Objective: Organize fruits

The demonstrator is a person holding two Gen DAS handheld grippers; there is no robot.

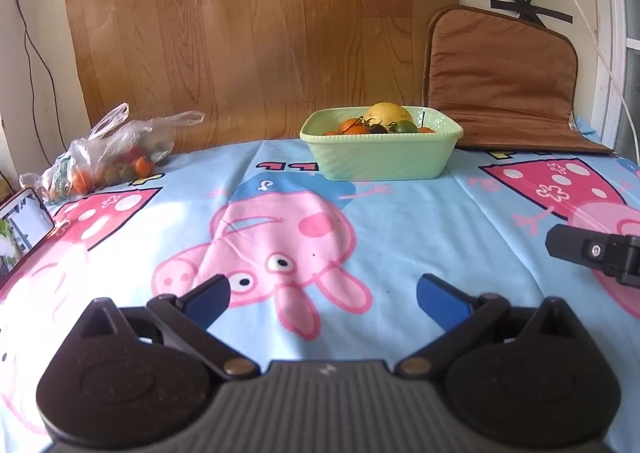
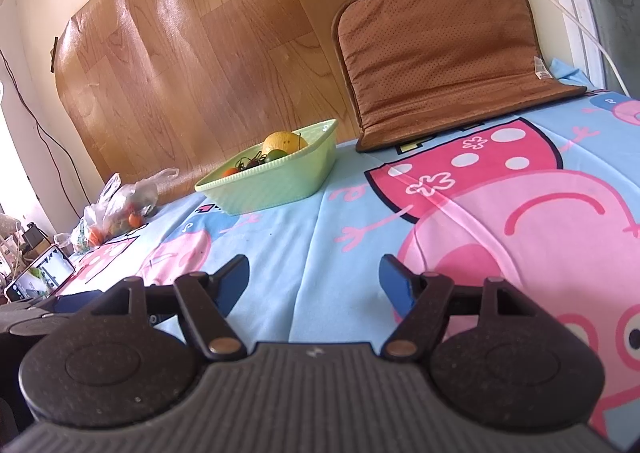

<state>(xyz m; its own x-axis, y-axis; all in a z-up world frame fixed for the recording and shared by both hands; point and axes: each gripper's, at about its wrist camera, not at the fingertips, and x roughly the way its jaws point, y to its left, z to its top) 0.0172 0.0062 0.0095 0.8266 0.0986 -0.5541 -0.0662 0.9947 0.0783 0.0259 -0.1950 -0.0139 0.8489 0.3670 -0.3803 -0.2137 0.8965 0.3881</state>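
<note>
Fruit (image 1: 386, 117) sits in the green basket (image 1: 380, 163), far ahead of both fingers. More fruit, maybe tomatoes, waits in the plastic bag (image 1: 116, 157), ahead-left. Left gripper (image 1: 323, 299) and right gripper (image 2: 314, 281) are wide apart, holding nothing.

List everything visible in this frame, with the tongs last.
basket: one, pale green, far middle of the cloth
fruit: one large yellow plus small orange and dark ones, in the basket
plastic bag: one, clear, small fruit inside, far left
phone: one, screen lit, left edge
cushion: one, brown, against the wall
cloth: one, light blue with pink pigs
left tongs: open, empty
right tongs: open, empty
</note>
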